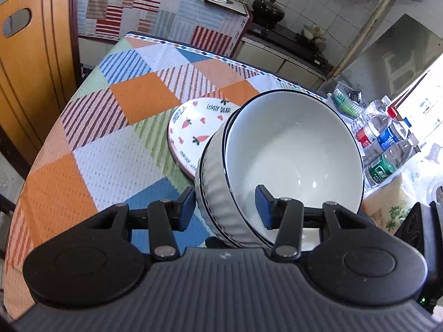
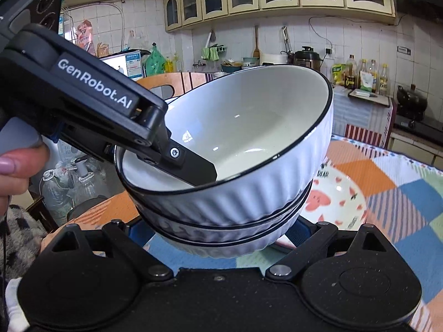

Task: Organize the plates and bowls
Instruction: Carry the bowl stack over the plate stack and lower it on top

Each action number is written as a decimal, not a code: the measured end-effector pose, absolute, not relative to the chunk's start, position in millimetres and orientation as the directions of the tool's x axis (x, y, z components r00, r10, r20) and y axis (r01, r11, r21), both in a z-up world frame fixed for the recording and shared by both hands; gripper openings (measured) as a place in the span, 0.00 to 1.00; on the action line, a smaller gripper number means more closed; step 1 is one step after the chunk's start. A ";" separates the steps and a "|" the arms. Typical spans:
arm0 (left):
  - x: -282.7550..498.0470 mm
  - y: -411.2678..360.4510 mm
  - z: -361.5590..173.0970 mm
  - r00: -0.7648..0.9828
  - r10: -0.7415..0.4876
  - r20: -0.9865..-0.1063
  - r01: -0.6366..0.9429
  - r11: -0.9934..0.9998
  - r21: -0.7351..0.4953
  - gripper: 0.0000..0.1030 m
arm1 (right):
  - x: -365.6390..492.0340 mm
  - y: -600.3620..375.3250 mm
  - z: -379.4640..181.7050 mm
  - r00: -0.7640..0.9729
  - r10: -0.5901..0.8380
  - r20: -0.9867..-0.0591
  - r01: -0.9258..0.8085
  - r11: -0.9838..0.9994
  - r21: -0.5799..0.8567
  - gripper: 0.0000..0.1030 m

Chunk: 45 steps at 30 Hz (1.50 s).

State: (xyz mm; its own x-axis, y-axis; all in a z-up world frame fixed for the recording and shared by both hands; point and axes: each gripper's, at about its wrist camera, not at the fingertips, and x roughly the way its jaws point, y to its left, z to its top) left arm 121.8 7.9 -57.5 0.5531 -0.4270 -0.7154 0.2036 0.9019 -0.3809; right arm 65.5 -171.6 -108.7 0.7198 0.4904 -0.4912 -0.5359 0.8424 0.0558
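A stack of white ribbed bowls (image 1: 290,152) with dark rims is tilted and lifted above the checked tablecloth. My left gripper (image 1: 225,207) is shut on the near wall of the stack, one blue pad outside, one inside. In the right wrist view the same stack (image 2: 249,193) fills the centre, with the left gripper's finger (image 2: 193,166) inside the top bowl. My right gripper (image 2: 218,232) sits under and around the stack's base; its fingertips are hidden. A carrot-and-heart plate (image 1: 193,127) lies on the table behind the bowls; it also shows in the right wrist view (image 2: 337,199).
The checked tablecloth (image 1: 110,144) covers the table. Several water bottles (image 1: 384,144) and a bag stand at the right edge. A wooden chair (image 1: 36,63) stands at the left. A counter with a stove and pot (image 1: 267,8) lies beyond.
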 end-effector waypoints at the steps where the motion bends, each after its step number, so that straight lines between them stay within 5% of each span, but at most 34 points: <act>1: 125.7 7.3 -55.7 0.553 -0.428 -0.715 0.205 0.901 -0.381 0.44 | 68.9 -172.7 -106.7 0.721 0.491 -0.489 -0.536 0.842 0.057 0.95; 45: 260.0 -54.6 -130.6 0.500 -0.328 -0.801 0.154 0.944 -0.291 0.43 | 176.0 -191.7 -156.4 0.690 0.394 -0.607 -0.446 0.892 0.072 0.94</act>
State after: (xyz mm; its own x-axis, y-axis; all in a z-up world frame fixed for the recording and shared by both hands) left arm 260.0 -54.6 -130.6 0.5005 -0.3283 -0.8011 0.1539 0.9443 -0.2908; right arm 176.0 -191.7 -156.4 0.6901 0.3942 -0.6069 -0.4464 0.8919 0.0718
